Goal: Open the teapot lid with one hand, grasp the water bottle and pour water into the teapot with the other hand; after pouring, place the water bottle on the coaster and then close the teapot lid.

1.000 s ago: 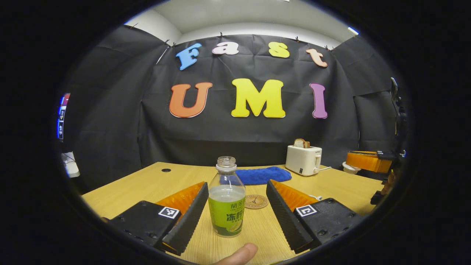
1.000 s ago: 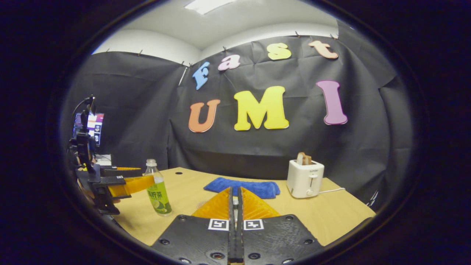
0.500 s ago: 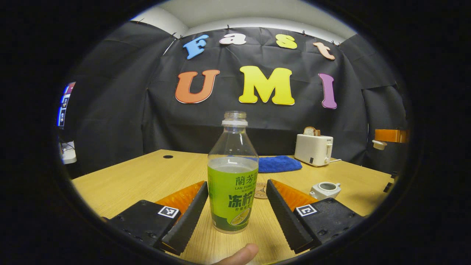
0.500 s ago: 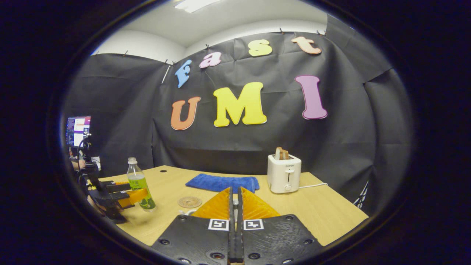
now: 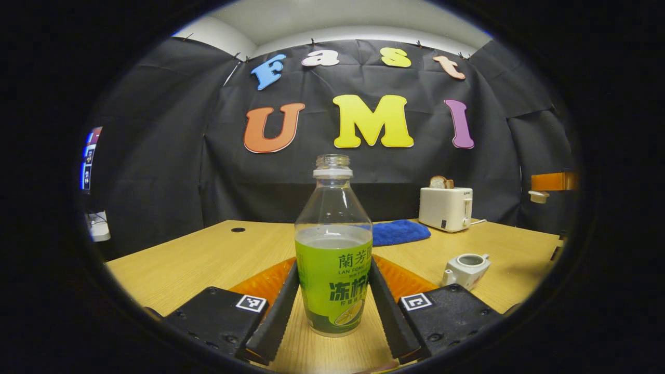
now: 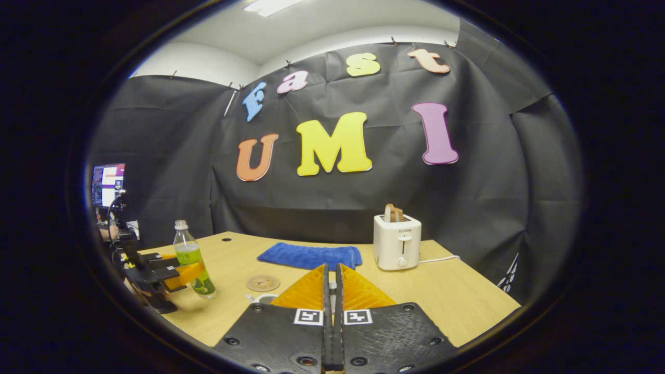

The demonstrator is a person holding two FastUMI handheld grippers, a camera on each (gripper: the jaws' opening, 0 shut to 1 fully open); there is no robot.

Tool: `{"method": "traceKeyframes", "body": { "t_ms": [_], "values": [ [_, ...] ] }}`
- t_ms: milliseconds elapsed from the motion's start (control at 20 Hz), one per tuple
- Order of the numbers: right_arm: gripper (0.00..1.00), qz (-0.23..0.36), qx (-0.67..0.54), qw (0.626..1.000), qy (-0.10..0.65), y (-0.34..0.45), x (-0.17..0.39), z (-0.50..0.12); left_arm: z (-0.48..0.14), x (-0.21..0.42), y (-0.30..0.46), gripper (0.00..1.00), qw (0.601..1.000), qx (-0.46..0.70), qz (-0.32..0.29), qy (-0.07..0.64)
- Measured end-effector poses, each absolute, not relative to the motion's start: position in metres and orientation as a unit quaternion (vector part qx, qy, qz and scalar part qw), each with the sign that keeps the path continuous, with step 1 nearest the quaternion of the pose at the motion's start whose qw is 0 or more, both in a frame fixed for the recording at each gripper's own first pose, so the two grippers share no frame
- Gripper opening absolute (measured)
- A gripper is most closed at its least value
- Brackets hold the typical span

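We take the water bottle [image 5: 333,249] as our landmark: it stands upright on the wooden table [image 5: 208,257], cap off, long axis vertical, directly ahead of the left gripper [image 5: 332,306] and centred between its 2 fingers. Those fingers [image 5: 278,309] have closed in to the green label on both sides and look to be touching it — a grip we judge to be just seated, with the bottle's base apparently on the table. In the right gripper view the same pairing sits far to the left, the left gripper [image 6: 179,274] clasped round the bottle [image 6: 193,259] low on its body. The teapot [image 5: 466,269] stands open, no lid on it, to the right of the bottle and slightly beyond it, well apart from it, so the pour will call for a lift and a carry rightward before any tilt. The coaster [image 6: 263,283] lies between bottle and teapot, nearer the blue cloth [image 6: 310,255] behind. The right gripper [image 6: 331,291] has its 2 fingers pressed almost together; a small pale thing shows in the slit — likely the lid, though we cannot tell. The left gripper is plainly the nearer one to the bottle; a low hold on a part-filled bottle may let it tip as it rises.
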State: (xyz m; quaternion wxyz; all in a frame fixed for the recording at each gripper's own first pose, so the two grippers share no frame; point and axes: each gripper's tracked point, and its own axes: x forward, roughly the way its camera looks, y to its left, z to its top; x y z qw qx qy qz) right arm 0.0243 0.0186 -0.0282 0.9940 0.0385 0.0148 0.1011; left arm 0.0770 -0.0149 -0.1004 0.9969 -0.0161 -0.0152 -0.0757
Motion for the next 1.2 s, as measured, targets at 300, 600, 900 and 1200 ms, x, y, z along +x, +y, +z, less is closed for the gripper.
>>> {"method": "traceKeyframes", "body": {
  "t_ms": [300, 600, 900, 1200],
  "values": [
    [0.00, 0.090, 0.041, 0.995, 0.027, 0.008, 0.029, -0.034, -0.069, 0.070, -0.018, 0.78, 0.997, 0.065, -0.049, -0.019],
    [0.00, 0.071, 0.042, 0.996, 0.027, -0.016, 0.035, -0.036, -0.067, 0.061, -0.051, 0.77, 0.986, 0.151, -0.077, 0.007],
    [0.00, 0.054, 0.048, 0.997, 0.029, -0.035, 0.037, -0.036, -0.096, 0.067, -0.059, 0.77, 0.947, 0.303, -0.078, 0.071],
    [0.00, 0.046, 0.038, 0.997, 0.042, -0.042, 0.041, -0.043, -0.114, 0.071, -0.066, 0.76, 0.886, 0.444, -0.079, 0.108]
  ]
}}
